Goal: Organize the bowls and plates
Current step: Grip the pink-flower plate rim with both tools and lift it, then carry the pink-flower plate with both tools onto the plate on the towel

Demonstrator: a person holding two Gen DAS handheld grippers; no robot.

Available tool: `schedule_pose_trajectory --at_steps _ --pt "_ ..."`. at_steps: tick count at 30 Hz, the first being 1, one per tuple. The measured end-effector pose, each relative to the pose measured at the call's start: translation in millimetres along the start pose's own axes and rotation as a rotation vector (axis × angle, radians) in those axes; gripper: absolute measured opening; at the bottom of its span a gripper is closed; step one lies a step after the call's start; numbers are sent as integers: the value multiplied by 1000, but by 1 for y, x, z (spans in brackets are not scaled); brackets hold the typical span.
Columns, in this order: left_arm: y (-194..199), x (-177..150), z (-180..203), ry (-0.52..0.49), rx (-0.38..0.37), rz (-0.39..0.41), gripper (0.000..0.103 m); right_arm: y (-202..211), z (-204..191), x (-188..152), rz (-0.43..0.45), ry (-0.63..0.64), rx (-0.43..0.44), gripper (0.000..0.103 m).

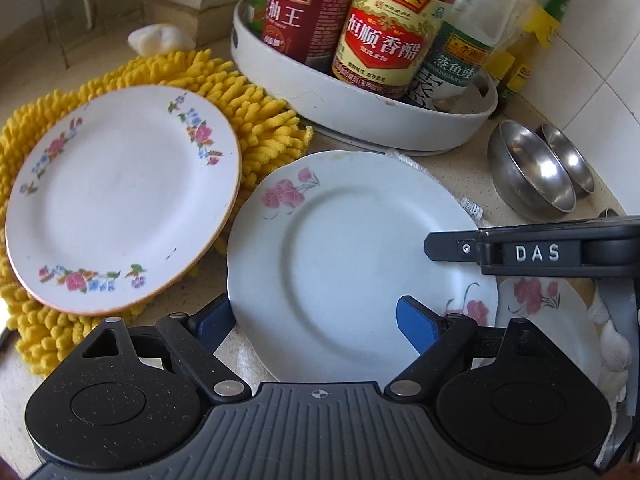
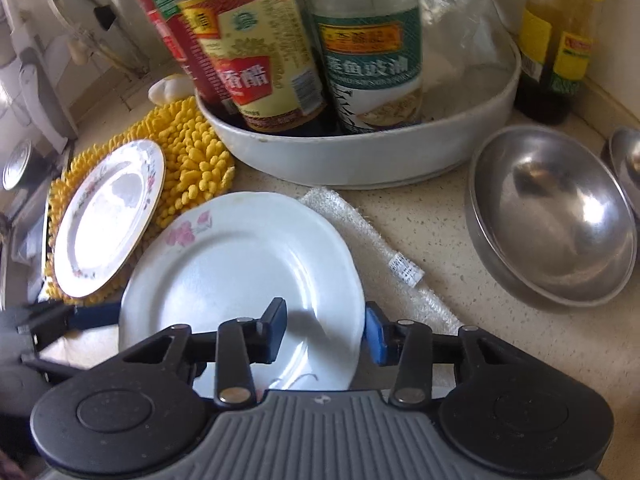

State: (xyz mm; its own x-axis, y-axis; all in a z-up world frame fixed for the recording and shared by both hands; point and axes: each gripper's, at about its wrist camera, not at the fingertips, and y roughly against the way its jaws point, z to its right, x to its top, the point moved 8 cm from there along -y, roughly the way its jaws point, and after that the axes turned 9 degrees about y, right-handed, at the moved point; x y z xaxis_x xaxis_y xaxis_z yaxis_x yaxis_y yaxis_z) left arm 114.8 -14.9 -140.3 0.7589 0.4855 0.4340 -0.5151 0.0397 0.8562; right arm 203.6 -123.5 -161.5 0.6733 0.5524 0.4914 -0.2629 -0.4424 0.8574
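The scalloped plate with pink flowers lies flat on the speckled desk, in front of the white tray that holds the sauce bottles. To the left of this plate, a second floral plate rests on a yellow chenille mat; its rim stands just beside the scalloped plate. To the right of the scalloped plate sit two steel bowls, well apart from it, and a white cloth lies between. The left tool is spread wide, one finger at each side of the plate's near-left rim. The right tool straddles the plate's right rim, jaws partly drawn in; whether the pads press on it cannot be told.
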Motion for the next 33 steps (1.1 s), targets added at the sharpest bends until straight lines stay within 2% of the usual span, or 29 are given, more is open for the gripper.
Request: schedule_pose_trajectory --at_steps 6,8,11,15,20,26,33 --pt "-9 11 1 -19 -22 15 98 0 1 1 7 -12 14 54" --pt "-9 12 1 -25 -12 18 94 3 2 0 7 -23 0 54" --pt "-4 11 -3 9 -45 3 91 13 3 0 27 -35 9 54" --pt "3 5 1 -8 -42 11 91 23 3 2 54 -41 0 54" --pt "10 2 7 -12 -57 21 91 23 4 -3 29 -78 2 54" --pt "21 4 13 -18 -70 46 91 46 2 -6 57 -116 18 54" --pt "33 2 30 -64 -106 58 92 75 7 -19 77 -154 -20 54"
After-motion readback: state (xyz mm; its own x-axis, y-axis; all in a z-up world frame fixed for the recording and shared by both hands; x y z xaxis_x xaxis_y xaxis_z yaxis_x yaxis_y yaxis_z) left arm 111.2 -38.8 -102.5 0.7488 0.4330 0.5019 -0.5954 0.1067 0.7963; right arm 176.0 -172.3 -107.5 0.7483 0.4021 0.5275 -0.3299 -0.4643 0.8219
